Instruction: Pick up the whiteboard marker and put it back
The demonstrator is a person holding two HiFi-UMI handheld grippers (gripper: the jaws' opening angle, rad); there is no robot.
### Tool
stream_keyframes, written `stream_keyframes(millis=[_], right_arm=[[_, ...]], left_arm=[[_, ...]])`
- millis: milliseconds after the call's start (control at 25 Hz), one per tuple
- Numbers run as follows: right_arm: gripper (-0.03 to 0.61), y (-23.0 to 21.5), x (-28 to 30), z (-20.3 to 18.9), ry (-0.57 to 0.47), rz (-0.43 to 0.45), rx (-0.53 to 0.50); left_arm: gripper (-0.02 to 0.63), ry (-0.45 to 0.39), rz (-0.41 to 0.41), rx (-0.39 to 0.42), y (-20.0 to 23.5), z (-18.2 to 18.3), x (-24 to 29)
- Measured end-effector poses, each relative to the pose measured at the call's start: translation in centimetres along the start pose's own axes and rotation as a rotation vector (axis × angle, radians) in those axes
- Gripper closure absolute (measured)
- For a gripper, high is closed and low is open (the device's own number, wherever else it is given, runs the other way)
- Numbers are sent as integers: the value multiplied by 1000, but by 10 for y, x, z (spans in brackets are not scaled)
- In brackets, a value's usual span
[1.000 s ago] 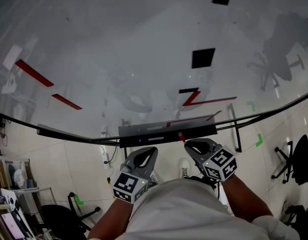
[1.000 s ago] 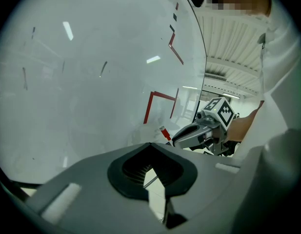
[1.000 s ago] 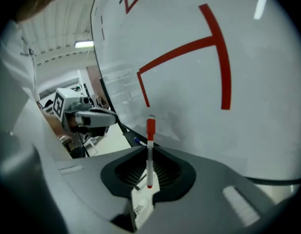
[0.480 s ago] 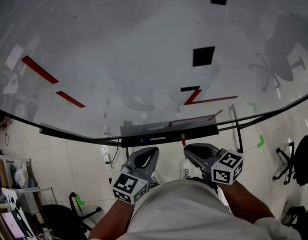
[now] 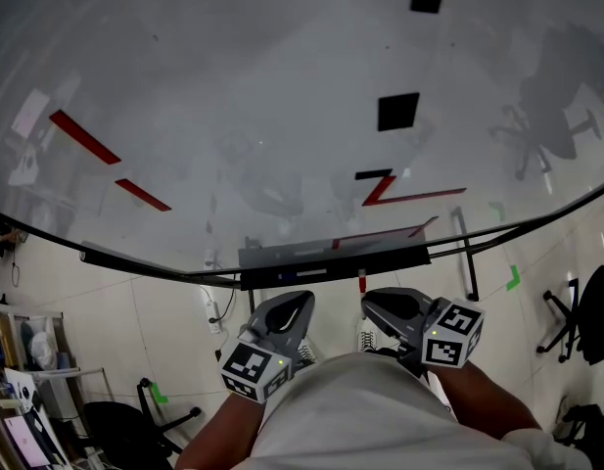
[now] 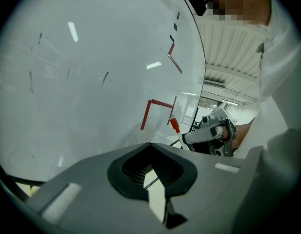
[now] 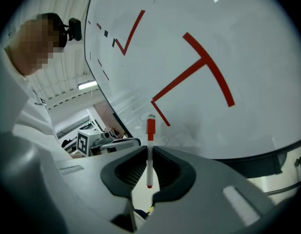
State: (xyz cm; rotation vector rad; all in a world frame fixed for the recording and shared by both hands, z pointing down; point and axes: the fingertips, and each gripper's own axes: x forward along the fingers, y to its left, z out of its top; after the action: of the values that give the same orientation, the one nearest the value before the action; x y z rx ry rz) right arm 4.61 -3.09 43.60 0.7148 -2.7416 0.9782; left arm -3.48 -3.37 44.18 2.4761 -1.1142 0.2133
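One whiteboard marker (image 7: 150, 128) clamped in jaws of right gripper (image 7: 149, 150), left gripper (image 6: 150, 146) closed empty, red-lined whiteboard (image 5: 233, 116), tiled floor (image 5: 135, 306)

Whiteboard (image 5: 233, 86): smooth, glossy, mirroring the room. Left gripper (image 6: 151, 155) and right gripper (image 7: 149, 157): matt grey plastic shells, ribbed black pads (image 7: 132, 170). Marker (image 7: 150, 145): smooth white plastic barrel, red cap. Tray (image 5: 302, 259): dull, dark, metal-like. Floor (image 5: 135, 311): shiny tiles. Shirt (image 5: 360, 409): white cloth.

1. tray (image 5: 331, 259) on the bottom edge of the whiteboard (image 5: 282, 116), at 6 o'clock.
2. marker (image 7: 150, 150) between the jaws of the right gripper (image 5: 372, 304), just below the tray.
3. left gripper (image 5: 298, 304) at its 9 o'clock, near.
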Motion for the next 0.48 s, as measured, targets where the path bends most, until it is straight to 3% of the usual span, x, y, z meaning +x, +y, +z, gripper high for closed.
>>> stream_keyframes(millis=[480], right_arm=[[538,-4,4,-1,13,-8,-26]], left_arm=[[597,-7,-11,5,-3,2,-1]])
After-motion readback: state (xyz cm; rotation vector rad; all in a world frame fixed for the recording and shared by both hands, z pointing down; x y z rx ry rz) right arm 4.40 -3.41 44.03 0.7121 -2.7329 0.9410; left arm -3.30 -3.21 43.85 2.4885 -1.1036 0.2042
